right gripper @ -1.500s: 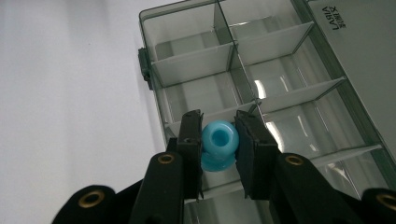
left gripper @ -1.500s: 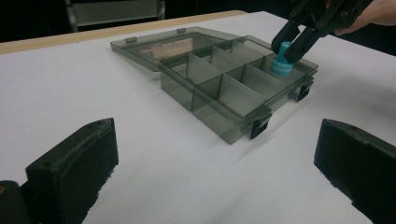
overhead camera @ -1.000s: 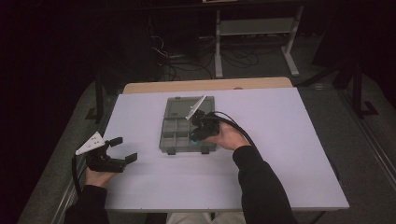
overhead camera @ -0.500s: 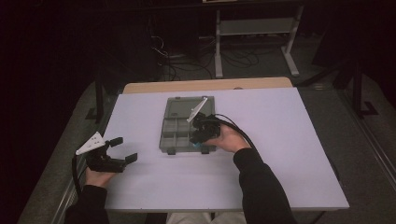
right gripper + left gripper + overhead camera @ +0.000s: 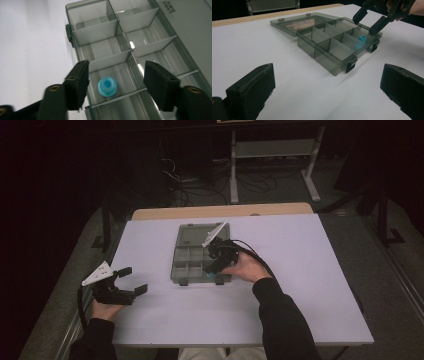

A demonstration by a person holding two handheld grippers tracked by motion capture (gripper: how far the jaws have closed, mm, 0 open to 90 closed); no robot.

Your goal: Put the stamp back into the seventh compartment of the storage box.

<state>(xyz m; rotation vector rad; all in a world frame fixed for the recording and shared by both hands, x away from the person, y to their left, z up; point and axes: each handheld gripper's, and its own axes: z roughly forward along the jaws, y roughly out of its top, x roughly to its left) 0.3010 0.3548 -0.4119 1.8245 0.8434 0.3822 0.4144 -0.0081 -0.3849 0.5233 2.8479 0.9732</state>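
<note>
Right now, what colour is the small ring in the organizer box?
Light blue ring; it shows best in the right gripper view.

I read the high view as dim, with black surroundings and only the white table (image 5: 310, 270) lit from above. Glare streaks the clear organizer box (image 5: 140, 47) dividers. Near jaws look soft, slightly blurred.

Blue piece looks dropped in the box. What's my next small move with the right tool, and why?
Probably lift the right tool straight up and clear. Its jaws have just been opening and stand apart from the blue ring, which lies loose on a compartment floor of the organizer box.
</note>
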